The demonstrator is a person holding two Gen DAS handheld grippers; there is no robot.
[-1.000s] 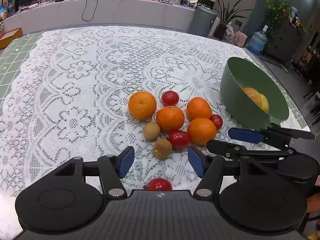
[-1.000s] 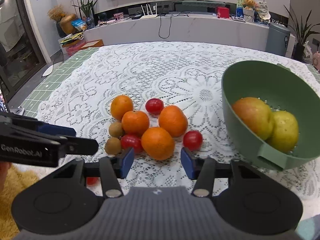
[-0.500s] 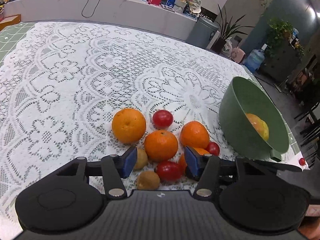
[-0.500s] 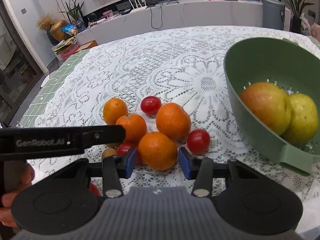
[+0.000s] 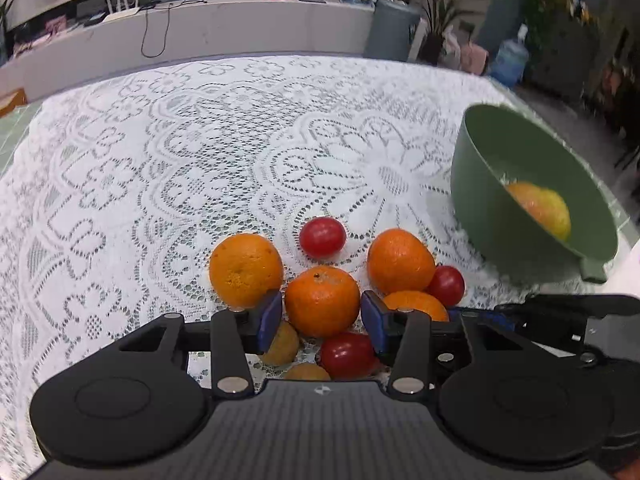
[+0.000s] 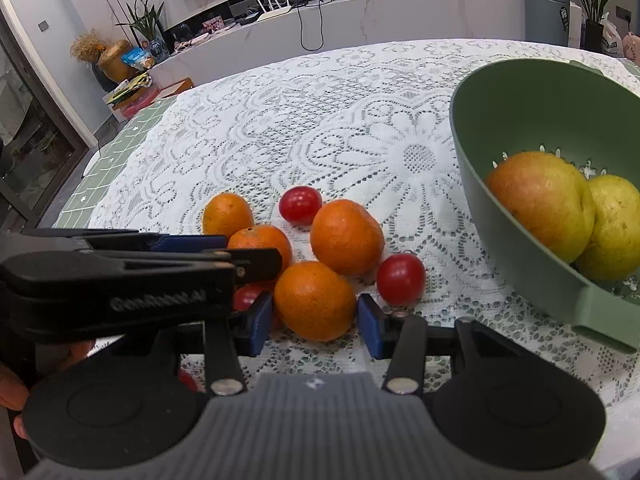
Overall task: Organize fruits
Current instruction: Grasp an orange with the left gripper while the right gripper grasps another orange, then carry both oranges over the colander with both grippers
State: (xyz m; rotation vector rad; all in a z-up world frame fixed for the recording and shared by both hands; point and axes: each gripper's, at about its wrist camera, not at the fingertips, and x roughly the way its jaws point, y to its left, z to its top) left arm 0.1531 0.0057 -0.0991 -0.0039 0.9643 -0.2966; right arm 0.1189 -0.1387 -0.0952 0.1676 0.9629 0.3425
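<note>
bowl (image 6: pixel 520 128): green colander type, right side of the table, tilted in both views; holds two big fruits, so loading has begun
bowl fruit: reddish-yellow one (image 6: pixel 540 204) touching a yellow-green one (image 6: pixel 616 228); only these two count as done
cloth (image 5: pixel 200 160): white lace, everything else sits on it in one cluster left of the bowl
oranges: four loose, all on the cloth; left one (image 5: pixel 246 270), far right one (image 5: pixel 400 266), middle one (image 5: pixel 322 300), near right one (image 6: pixel 314 300)
tomatoes: at least four loose; far one (image 5: pixel 322 237), right one (image 6: pixel 401 278), one under the left tool (image 5: pixel 346 354), one by the near edge mostly hidden
kiwis: two brownish ones (image 5: pixel 282 344) part hidden under the left tool, type is a guess
left gripper (image 5: pixel 322 318): jaws spread, straddling the middle orange, pads just beside its flanks, not clamped as far as I can tell
right gripper (image 6: pixel 316 318): jaws spread, straddling the near right orange, small gap each side, nothing held
step: judged as double pick, one orange per tool, close not yet done
progress: early; two in, about ten out
left to do: close, lift, drop into bowl, repeat for oranges, tomatoes, kiwis
risk: cluster is tight, neighbours touching, closing may nudge tomatoes into a roll
</note>
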